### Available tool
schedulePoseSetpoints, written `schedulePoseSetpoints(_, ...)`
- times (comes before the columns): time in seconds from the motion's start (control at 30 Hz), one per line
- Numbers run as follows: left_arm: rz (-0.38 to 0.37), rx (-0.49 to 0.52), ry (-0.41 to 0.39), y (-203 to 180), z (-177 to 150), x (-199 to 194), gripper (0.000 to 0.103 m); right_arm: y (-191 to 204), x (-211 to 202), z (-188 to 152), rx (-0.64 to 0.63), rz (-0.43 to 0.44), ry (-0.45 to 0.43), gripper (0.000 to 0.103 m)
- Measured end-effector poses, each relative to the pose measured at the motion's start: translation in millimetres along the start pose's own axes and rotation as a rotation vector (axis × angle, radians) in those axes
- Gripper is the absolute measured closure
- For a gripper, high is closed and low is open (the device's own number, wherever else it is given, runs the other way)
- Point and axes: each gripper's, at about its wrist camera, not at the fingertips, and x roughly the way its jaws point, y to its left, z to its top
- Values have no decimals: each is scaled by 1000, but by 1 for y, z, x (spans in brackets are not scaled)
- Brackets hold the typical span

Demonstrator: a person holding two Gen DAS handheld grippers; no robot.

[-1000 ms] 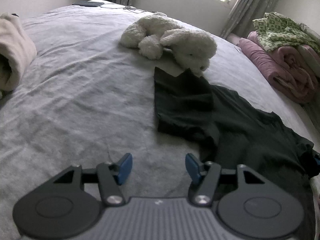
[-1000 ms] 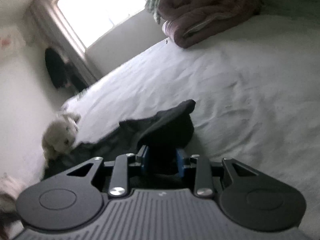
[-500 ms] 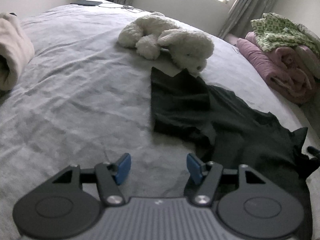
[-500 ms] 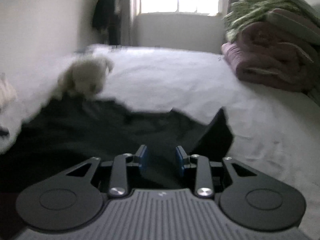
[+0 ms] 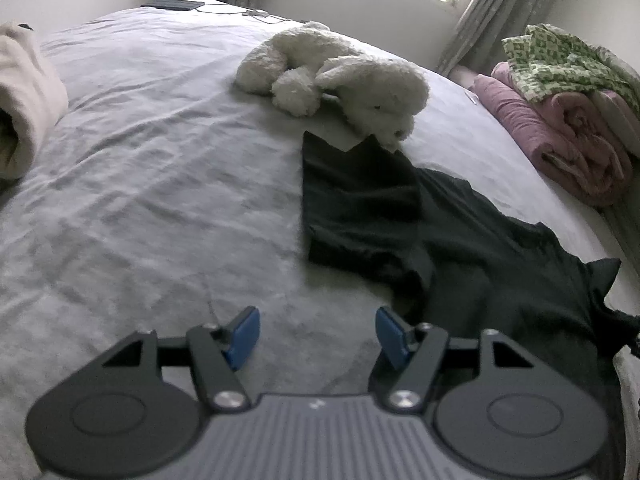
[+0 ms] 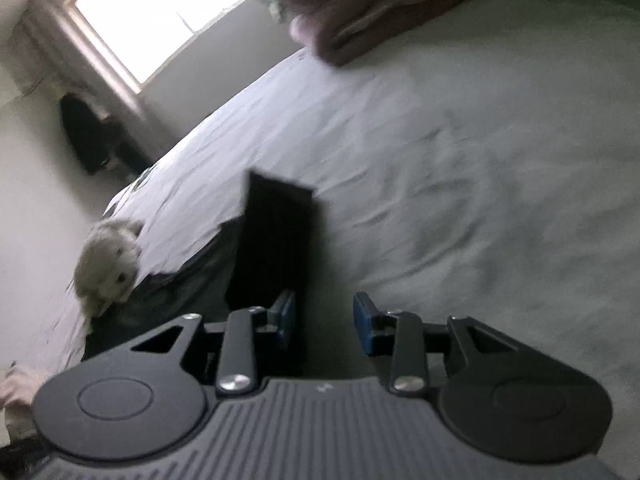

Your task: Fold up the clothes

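A black garment (image 5: 472,240) lies spread on the grey bed sheet (image 5: 160,200), its far corner touching a white plush dog (image 5: 340,76). My left gripper (image 5: 318,332) hovers open over bare sheet at the garment's near left edge, with nothing between its blue pads. The right gripper (image 6: 324,320) sits at the garment's other end. Its pads stand apart with a gap showing between them. A raised black flap (image 6: 276,232) stands up against its left pad (image 6: 286,316). The same flap (image 5: 604,276) pokes up at the right edge of the left wrist view.
Rolled pink blankets (image 5: 560,136) with a green patterned cloth (image 5: 560,60) on top lie along the bed's right side. A beige rolled blanket (image 5: 24,100) lies at the left edge. A window (image 6: 160,12) and curtains are beyond the bed.
The right wrist view swung about and tilted, blurred. The garment's right end now stands up as a flap. The left gripper stayed in place.
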Motion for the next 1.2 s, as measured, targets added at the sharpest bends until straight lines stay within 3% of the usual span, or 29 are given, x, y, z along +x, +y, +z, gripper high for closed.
schedulePoseSetpoints(0.13,-5,-2,4,-1,0,0,37,58,2,-21,-348,26,39,66)
schedulePoseSetpoints(0.27,-11,-5,5,-1,0,-1,36,99,2,-46,-601,104,88,66)
schedulePoseSetpoints(0.47,-21,-19,10,1,0,0,36,118,5,-67,-749,131,119,66)
schedulePoseSetpoints(0.53,-21,-20,11,1,0,0,36,117,2,-60,-716,88,70,65)
schedulePoseSetpoints(0.73,-24,-23,11,1,1,0,35,49,-11,-4,-187,36,-58,63)
schedulePoseSetpoints(0.87,-22,-23,13,1,1,0,35,6,6,9,119,101,-10,63)
schedulePoseSetpoints(1.0,-21,-25,15,2,1,1,35,8,24,11,174,93,40,63)
schedulePoseSetpoints(1.13,-22,-21,15,1,1,1,34,29,40,9,100,12,90,63)
schedulePoseSetpoints(1.17,-22,-19,15,1,1,1,34,33,43,9,78,-11,95,66)
schedulePoseSetpoints(1.2,-22,-19,15,1,1,0,34,38,44,9,53,-36,94,83)
